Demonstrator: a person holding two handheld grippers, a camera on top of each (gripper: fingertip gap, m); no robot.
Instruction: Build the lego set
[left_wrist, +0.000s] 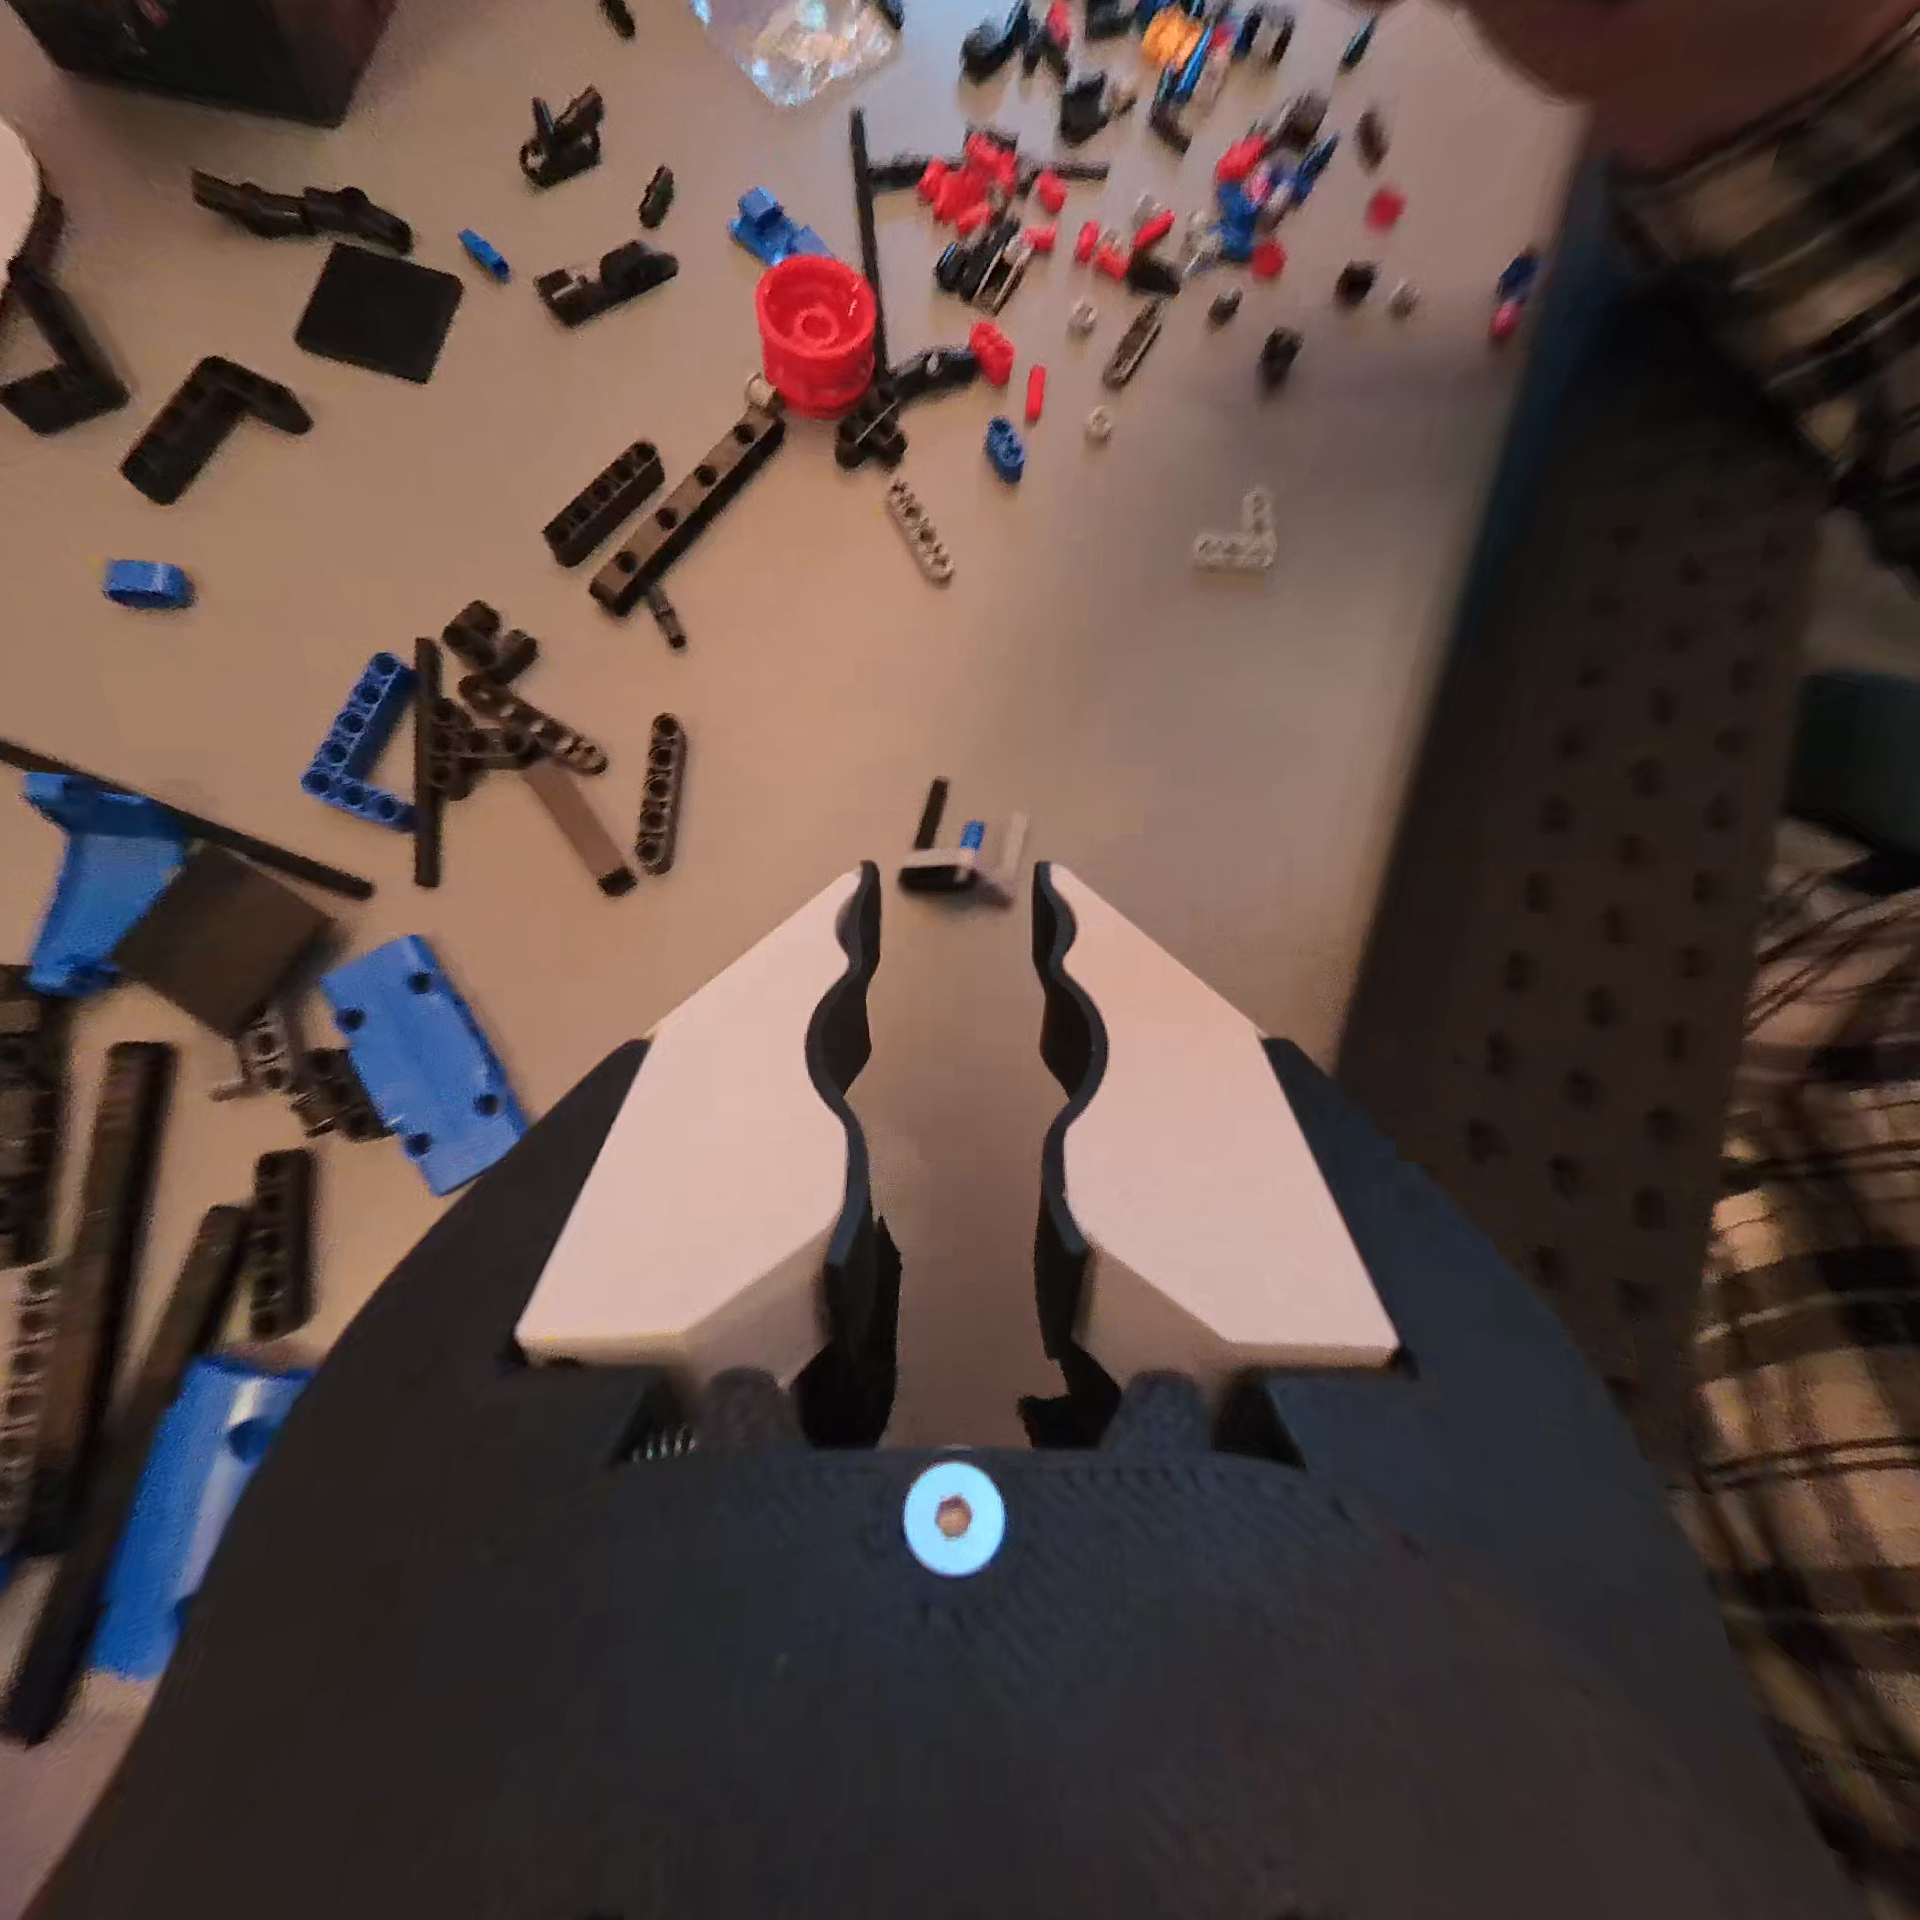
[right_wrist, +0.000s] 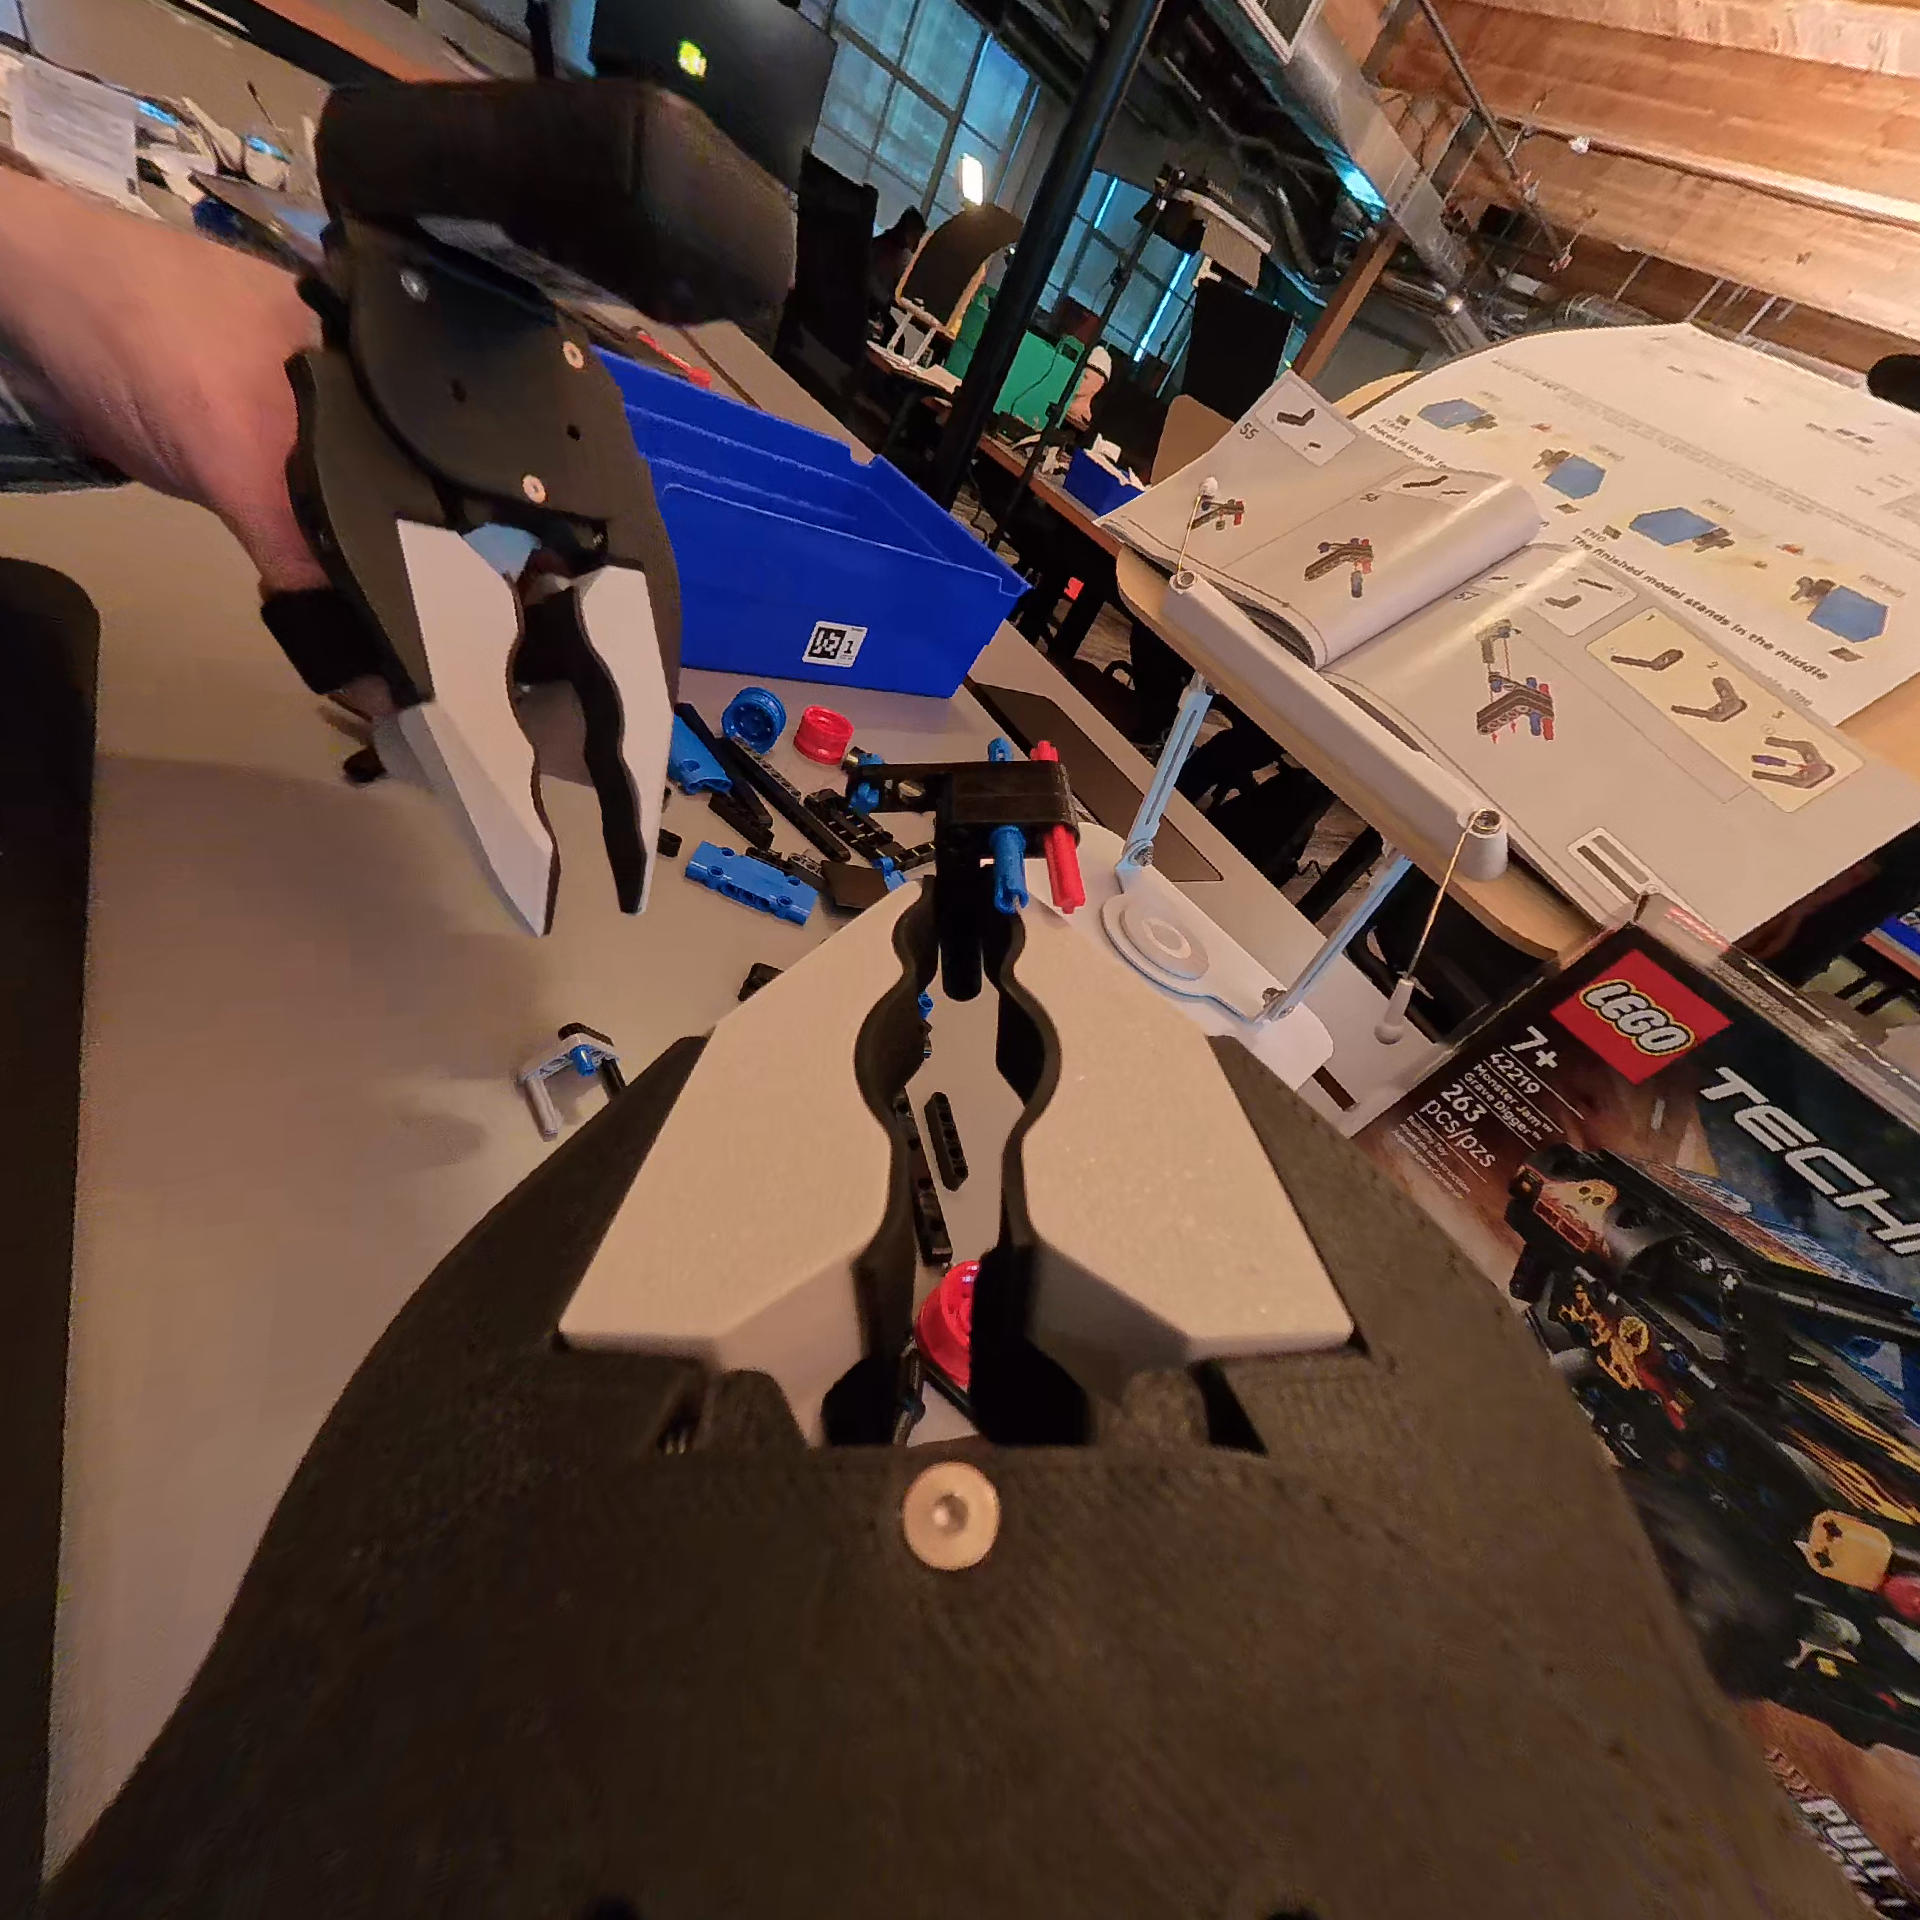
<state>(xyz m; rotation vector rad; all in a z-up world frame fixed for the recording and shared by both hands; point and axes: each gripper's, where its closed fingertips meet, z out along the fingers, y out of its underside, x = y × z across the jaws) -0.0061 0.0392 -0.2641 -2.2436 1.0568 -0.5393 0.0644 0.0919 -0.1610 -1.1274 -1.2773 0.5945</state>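
Note:
My left gripper (left_wrist: 956, 878) is open and empty, pointing down at the beige table (left_wrist: 1143, 727). A small grey, black and blue piece (left_wrist: 956, 868) lies just beyond its fingertips. It also shows in the right wrist view (right_wrist: 571, 1070), below the left gripper (right_wrist: 587, 904), which a hand holds. My right gripper (right_wrist: 971, 920) is shut on the stem of a black assembly (right_wrist: 1003, 795) with blue and red pins, held above the table. Loose black, blue and red pieces lie scattered, among them a red wheel hub (left_wrist: 816, 332).
A blue bin (right_wrist: 810, 561) stands behind the pieces. An open instruction booklet (right_wrist: 1455, 582) rests on a white stand at right, with the set's box (right_wrist: 1714, 1247) in front. A dark perforated panel (left_wrist: 1590, 831) and a plaid sleeve (left_wrist: 1818, 1247) border the table. Left tips to right tips: about 15 centimetres. Left tips and right tips are each some 15 centimetres from the red wheel hub (left_wrist: 816, 332).

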